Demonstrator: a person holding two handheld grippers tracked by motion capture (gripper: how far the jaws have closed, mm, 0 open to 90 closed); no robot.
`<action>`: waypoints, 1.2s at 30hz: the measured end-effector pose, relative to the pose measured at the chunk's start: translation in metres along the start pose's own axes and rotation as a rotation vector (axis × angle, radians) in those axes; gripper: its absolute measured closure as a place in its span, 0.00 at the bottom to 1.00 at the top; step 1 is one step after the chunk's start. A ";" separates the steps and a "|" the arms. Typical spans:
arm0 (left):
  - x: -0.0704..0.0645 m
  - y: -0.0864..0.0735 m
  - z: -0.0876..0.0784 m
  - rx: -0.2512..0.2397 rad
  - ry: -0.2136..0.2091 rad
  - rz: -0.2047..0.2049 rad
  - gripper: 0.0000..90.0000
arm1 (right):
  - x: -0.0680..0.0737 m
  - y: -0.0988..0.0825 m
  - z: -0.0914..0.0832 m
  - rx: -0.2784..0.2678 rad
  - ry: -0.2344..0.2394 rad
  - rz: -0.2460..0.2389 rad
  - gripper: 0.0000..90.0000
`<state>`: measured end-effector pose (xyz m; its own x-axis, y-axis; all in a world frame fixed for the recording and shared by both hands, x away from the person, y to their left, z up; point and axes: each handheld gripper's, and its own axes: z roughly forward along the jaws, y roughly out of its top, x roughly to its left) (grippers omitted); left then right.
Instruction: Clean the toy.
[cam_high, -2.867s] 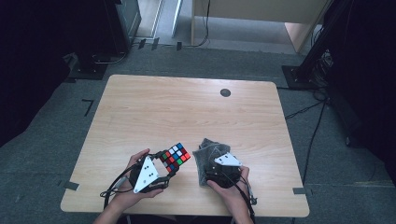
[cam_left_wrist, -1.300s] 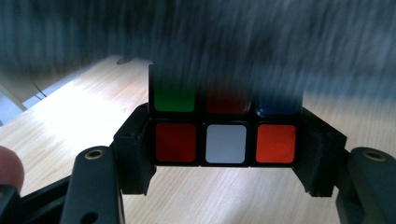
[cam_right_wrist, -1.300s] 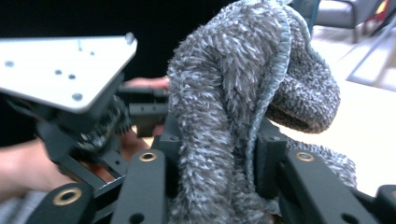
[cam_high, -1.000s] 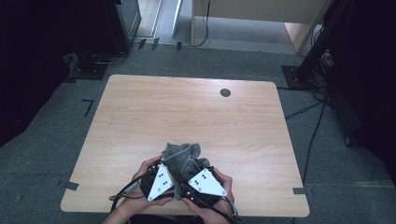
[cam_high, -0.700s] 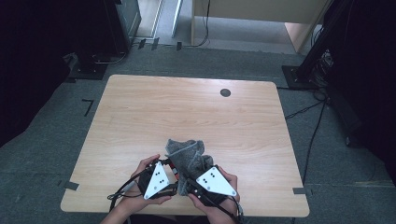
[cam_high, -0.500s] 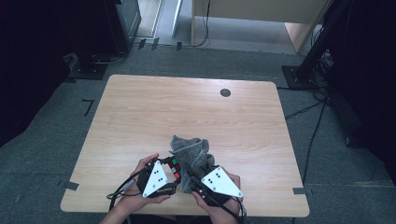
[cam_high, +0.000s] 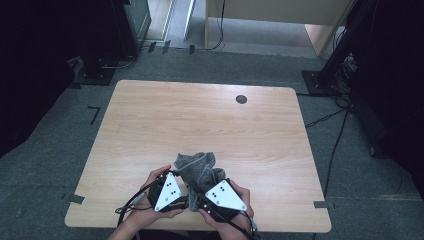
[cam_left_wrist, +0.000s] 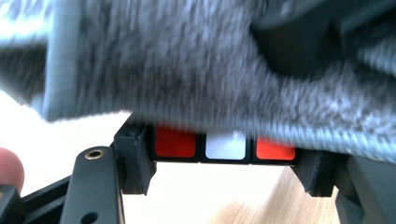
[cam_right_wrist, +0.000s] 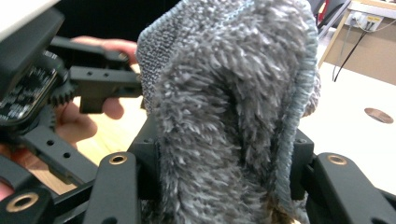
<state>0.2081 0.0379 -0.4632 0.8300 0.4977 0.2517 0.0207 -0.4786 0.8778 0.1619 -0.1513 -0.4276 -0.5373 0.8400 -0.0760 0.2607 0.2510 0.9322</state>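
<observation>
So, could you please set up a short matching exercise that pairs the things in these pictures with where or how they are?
1. fluffy grey cloth
2. colourful puzzle cube
3. small dark round disc
4. pale wooden table

a. lies at the far side of the tabletop
b. clamped in the left claw
c. held in the right claw
d. stands on grey carpet

Pairs: 1-c, 2-b, 3-a, 4-d

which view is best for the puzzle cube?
The left gripper view: the cube sits between the left claw's jaws, with a red, white and red row of tiles visible below the grey cloth. In the high view and the right gripper view, the cloth covers it.
</observation>
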 end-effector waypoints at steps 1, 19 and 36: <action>0.001 0.000 0.000 -0.001 0.000 -0.001 0.38 | -0.003 0.001 -0.002 -0.008 -0.003 0.017 0.53; 0.000 0.000 -0.005 -0.061 -0.041 -0.017 0.38 | -0.021 0.005 -0.006 -0.040 0.153 0.167 0.50; 0.000 0.001 -0.008 -0.097 -0.057 -0.017 0.38 | -0.030 0.010 -0.021 -0.137 0.185 0.216 0.77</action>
<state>0.2035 0.0427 -0.4592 0.8604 0.4619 0.2152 -0.0166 -0.3967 0.9178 0.1643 -0.1840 -0.4085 -0.6211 0.7622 0.1827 0.2811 -0.0010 0.9597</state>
